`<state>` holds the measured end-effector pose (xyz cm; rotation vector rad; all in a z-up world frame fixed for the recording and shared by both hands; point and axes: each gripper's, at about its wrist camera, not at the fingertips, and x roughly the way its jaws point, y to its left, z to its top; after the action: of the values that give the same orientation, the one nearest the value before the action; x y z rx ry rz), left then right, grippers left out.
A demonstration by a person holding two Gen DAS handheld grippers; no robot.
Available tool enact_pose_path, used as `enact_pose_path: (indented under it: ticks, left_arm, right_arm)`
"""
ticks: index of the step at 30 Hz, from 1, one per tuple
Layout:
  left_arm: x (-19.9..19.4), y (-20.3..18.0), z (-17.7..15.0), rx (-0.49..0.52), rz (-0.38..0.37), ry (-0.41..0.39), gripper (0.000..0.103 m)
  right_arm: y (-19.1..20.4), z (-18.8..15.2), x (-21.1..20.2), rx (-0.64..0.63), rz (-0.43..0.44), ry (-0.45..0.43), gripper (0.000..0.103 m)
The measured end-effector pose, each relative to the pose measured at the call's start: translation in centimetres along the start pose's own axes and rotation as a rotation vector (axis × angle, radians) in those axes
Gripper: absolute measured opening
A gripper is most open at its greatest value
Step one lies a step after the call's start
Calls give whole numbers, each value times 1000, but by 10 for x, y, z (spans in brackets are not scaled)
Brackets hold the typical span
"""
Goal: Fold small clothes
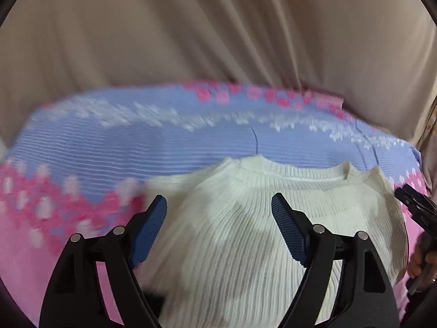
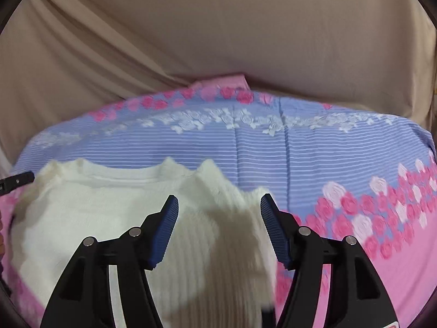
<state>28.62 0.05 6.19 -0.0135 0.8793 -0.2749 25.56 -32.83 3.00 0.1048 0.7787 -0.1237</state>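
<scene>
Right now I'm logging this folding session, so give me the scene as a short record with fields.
garment: white ribbed knit top, neckline away from the cameras
surface: pink and blue floral sheet
backdrop: beige draped cloth
left gripper: open, above the top
right gripper: open, above the top's right side
fold: none clearly visible; edges blurred
</scene>
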Motion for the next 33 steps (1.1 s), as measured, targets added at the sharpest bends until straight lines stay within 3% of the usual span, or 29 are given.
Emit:
enact_pose_path:
  ticks: [1, 2, 3, 6, 7, 9, 10, 12, 13, 15, 17, 18, 21, 22, 23, 24, 26, 28, 29, 30, 31, 33]
  left_arm:
    - [18, 3, -1, -17, 7, 46, 41]
    - [34, 8, -1, -31, 29, 86, 29]
    - [42, 13, -3, -37, 54, 97, 10]
    - [34, 35, -4, -82, 66, 25, 8]
    - [34, 42, -4, -96, 83, 11, 7]
    - [47, 59, -9, -138, 115, 28, 0]
    - [54, 64, -13, -141, 95, 9, 0]
    - [51, 57, -12, -108, 137, -4, 0]
    - [48, 53, -12, -90, 163, -9, 0]
    - [29, 47, -14, -73, 202, -35, 0]
    - [-6, 36, -21, -59, 192, -90, 1]
    - [-23, 27, -25, -45, 161, -113, 2]
    - [-58, -18, -46, 38, 59, -145, 20]
    - [-59, -33, -55, 71, 45, -132, 25]
    - [-53, -48, -66, 114, 27, -95, 25]
    - [-45, -55, -78, 144, 26, -54, 25]
    - [-22, -52, -95, 175, 72, 22, 25]
    - [-21, -22, -107, 152, 62, 3, 25]
    - [-26, -10, -109, 141, 91, -4, 24]
    - [-32, 4, -111, 124, 122, -9, 23]
    - [-39, 22, -115, 98, 135, -8, 23]
    - [-44, 48, -124, 51, 143, -4, 22]
  right_arm:
    - [1, 2, 12, -9, -7, 30, 31]
    - [2, 3, 19, -12, 7, 50, 8]
    - [-1, 3, 18, 7, 24, 38, 6]
    - [-29, 8, -6, 141, 49, -88, 6]
    - [-39, 8, 1, 174, 43, -80, 7]
    - [-50, -2, 46, 176, -17, 60, 7]
    - [-54, -1, 46, 193, 8, 49, 7]
    - [-59, 8, 27, 247, 24, 19, 9]
    - [-59, 9, 9, 265, 4, -30, 18]
    - [-48, 6, -29, 252, 13, -114, 21]
    - [-15, -3, -61, 178, 108, -147, 21]
    - [9, -9, -68, 122, 150, -140, 21]
    - [98, -43, -68, -76, 309, -52, 21]
    - [124, -56, -62, -131, 351, -8, 13]
    - [140, -65, -56, -175, 355, 16, 7]
    - [152, -76, -50, -223, 319, 29, 7]
    - [140, -85, -44, -232, 237, 34, 7]
    - [86, -87, -46, -133, 145, 30, 7]
    - [51, -90, -51, -71, 79, 29, 3]
    - [22, -94, -54, -20, 51, 29, 6]
    - [-6, -100, -58, 32, -12, 34, 0]
    - [-54, -116, -71, 150, 15, 20, 0]
